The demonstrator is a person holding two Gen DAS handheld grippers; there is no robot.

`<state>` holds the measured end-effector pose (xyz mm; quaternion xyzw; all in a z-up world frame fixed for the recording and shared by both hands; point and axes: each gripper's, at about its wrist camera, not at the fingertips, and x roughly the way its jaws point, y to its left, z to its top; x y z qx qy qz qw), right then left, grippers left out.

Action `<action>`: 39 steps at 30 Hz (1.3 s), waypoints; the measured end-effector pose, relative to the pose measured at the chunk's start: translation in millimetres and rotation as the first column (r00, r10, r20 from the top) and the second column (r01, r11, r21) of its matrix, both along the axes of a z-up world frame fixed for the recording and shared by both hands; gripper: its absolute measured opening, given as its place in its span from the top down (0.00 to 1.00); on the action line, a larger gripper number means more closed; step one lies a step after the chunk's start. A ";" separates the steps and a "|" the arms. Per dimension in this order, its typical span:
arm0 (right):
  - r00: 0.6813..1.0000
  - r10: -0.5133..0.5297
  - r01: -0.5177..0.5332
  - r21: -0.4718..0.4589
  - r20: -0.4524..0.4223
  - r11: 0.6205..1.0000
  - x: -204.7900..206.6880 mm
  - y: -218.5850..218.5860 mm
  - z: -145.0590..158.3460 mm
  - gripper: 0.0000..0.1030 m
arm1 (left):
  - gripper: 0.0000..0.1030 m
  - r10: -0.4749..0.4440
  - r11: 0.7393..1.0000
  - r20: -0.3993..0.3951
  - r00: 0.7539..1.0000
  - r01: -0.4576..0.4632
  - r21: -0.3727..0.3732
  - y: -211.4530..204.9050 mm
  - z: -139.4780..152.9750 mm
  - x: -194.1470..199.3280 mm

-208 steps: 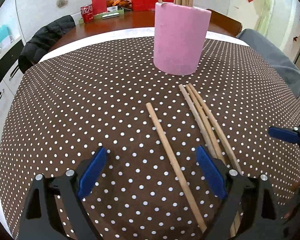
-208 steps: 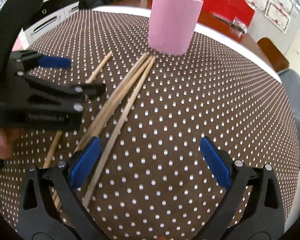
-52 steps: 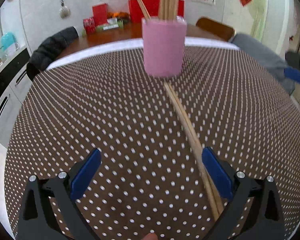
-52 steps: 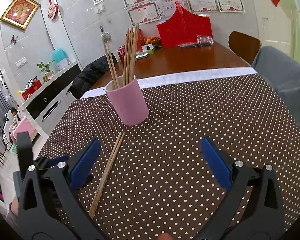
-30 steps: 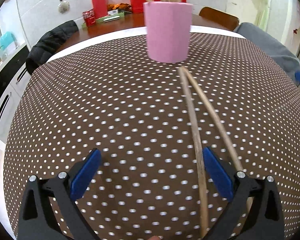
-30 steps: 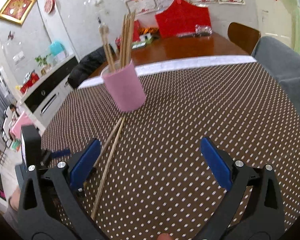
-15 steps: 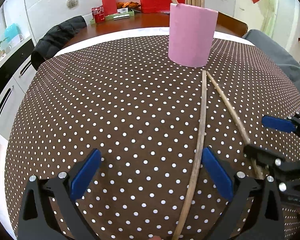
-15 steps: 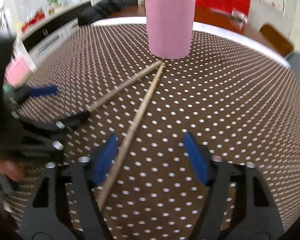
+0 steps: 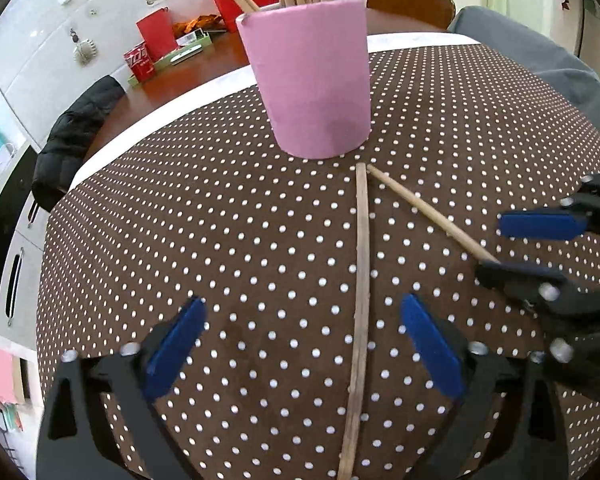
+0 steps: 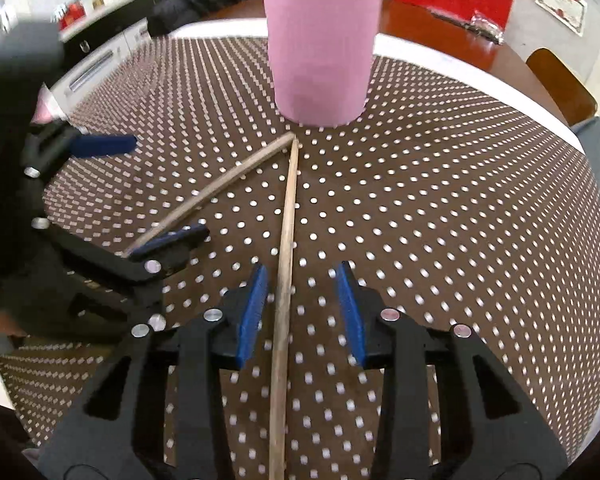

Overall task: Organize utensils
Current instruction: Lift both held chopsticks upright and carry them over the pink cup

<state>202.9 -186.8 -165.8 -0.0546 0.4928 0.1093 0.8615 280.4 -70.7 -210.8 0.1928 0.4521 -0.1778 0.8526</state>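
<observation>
Both tongs are closing, neither pinching yet: right tongs (image 10: 300,312) straddling one chopstick (image 10: 286,248), left tongs (image 9: 300,344) spread around the other chopstick (image 9: 362,280). Centre each stick before squeezing.

Chopstick (image 10: 283,300) near end cut off; pink cup (image 10: 320,52) blurred.

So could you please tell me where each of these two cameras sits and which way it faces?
Left wrist: on the left gripper, aimed down over the dotted tablecloth at the pink cup; its closing jaws straddle one chopstick.
Right wrist: on the right gripper, same aim; its jaws are closing around the other chopstick.
Shared: cup, both chopsticks, each other's gripper.
</observation>
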 end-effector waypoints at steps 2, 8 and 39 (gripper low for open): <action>1.000 0.009 -0.009 -0.032 0.006 0.999 1.0 6.4 -2.1 0.79 | 0.40 -0.029 0.997 -0.064 0.998 0.024 -0.077 2.3 2.4 3.9; 0.999 0.034 -0.034 -0.023 0.018 0.999 -10.4 6.3 -2.8 0.94 | 0.94 -0.064 0.992 -0.036 0.997 0.060 -0.107 -0.9 5.0 -8.0; 0.725 -0.252 -0.090 0.451 0.641 0.888 -0.4 -52.5 168.8 0.94 | 0.94 0.199 0.714 0.448 0.872 0.184 -0.676 40.5 193.1 -23.6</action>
